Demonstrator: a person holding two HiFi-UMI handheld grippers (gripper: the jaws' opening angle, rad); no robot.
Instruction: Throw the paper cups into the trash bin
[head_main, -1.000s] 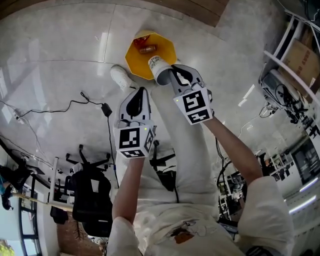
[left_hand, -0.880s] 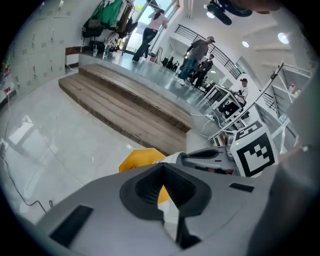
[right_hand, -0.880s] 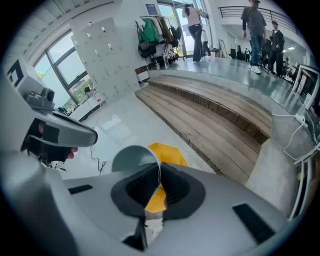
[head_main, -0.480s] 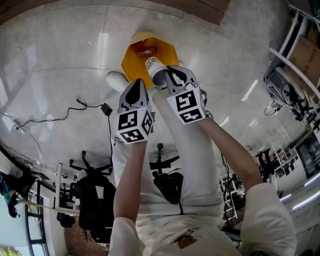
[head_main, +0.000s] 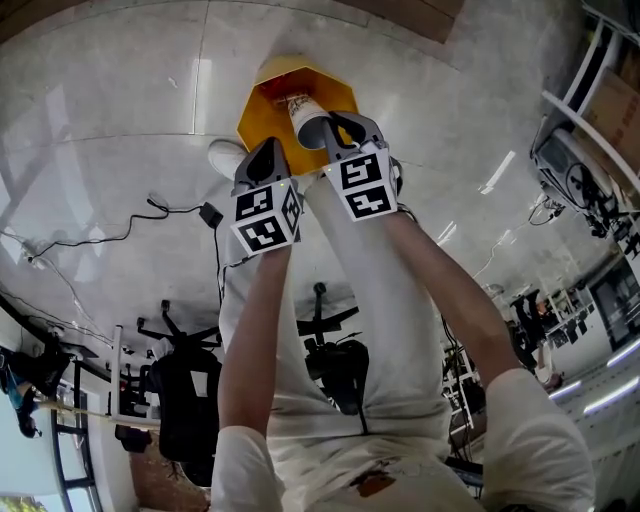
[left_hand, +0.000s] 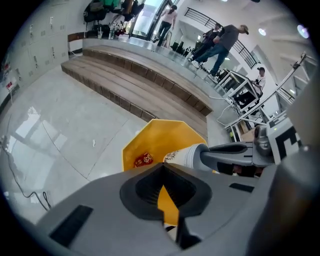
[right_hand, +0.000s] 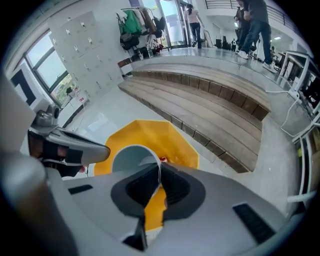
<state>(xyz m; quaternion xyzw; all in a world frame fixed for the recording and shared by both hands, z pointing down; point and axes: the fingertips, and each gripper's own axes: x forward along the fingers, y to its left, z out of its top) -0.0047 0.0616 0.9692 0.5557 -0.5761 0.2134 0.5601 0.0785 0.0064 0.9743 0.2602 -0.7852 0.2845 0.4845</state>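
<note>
The right gripper (right_hand: 159, 169) is clenched on the paper cup (right_hand: 131, 156), its jaws pinching the cup's wall at the rim, one inside the mouth and one outside; the cup lies tipped on its side, open mouth facing back toward the gripper and base pointing away. In the head view the cup hangs over the open top of the yellow, eight-sided trash bin (head_main: 262, 110), which stands on the pale glossy floor (head_main: 120, 90); the cup is held in the air, apart from the bin's walls.

The left gripper (left_hand: 161, 170) is pressed shut with nothing between its jaws; only the yellow of the bin shows through the slit behind the tips. It is held just beside the right gripper, on the person's left, with its tips near the bin's near edge; both arms reach forward and down together.

A small red-printed item (left_hand: 143, 159) lies inside the bin; what it is cannot be told. A white shoe (head_main: 224, 155) is on the floor just left of the bin; broad wooden steps (right_hand: 220, 110) rise beyond it.
</note>
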